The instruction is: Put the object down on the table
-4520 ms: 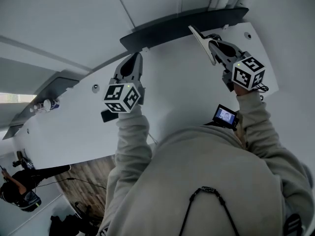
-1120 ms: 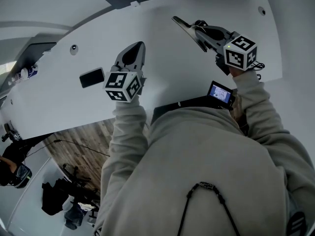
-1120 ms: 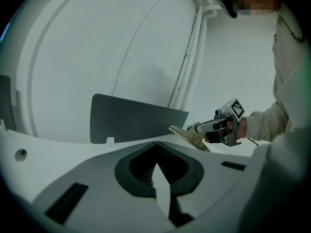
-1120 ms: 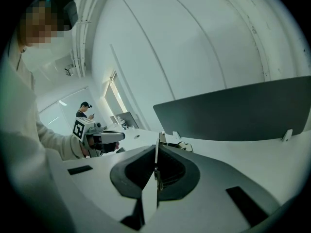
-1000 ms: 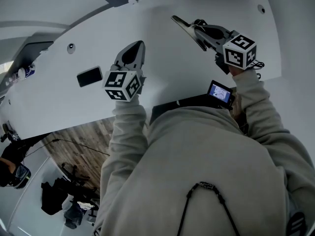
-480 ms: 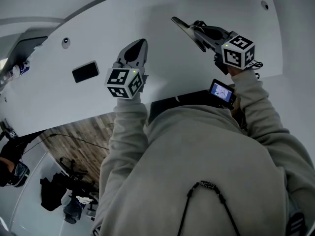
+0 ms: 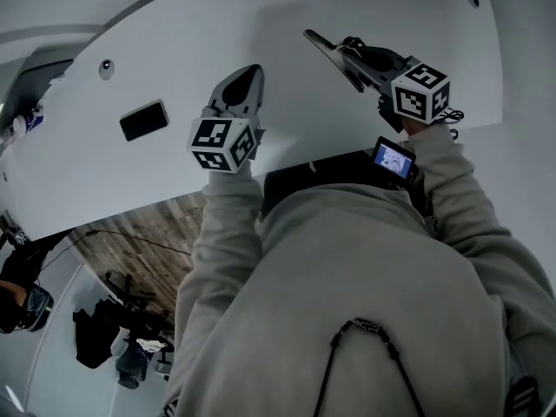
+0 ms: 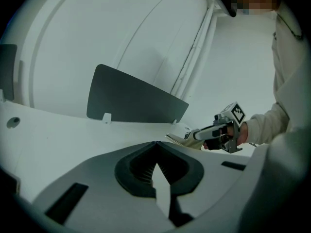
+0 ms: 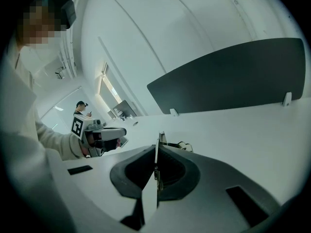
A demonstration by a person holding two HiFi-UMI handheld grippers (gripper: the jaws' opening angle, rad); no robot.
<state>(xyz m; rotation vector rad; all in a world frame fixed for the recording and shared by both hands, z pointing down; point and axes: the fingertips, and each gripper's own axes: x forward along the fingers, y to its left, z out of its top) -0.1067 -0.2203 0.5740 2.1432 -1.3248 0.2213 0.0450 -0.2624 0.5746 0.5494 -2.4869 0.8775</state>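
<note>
Over the white table [image 7: 304, 120], two hand-held grippers, one of them gripping a thin pale object.
Toward the upper right of the head view, the right gripper [image 7: 352, 52] has its jaws pinched together on the thin pale object [image 7: 323, 46]. The object juts from the tips toward the upper left, well apart from the black slab [image 7: 144, 120] lying on the table at the left. The right gripper view shows the same object standing edge-on between the closed jaws. Whether it touches the tabletop cannot be told. At centre left, the left gripper [image 7: 247, 76] has its jaws drawn together with nothing between them. A dark divider panel [image 8: 131, 103] stands along the table's far edge.
</note>
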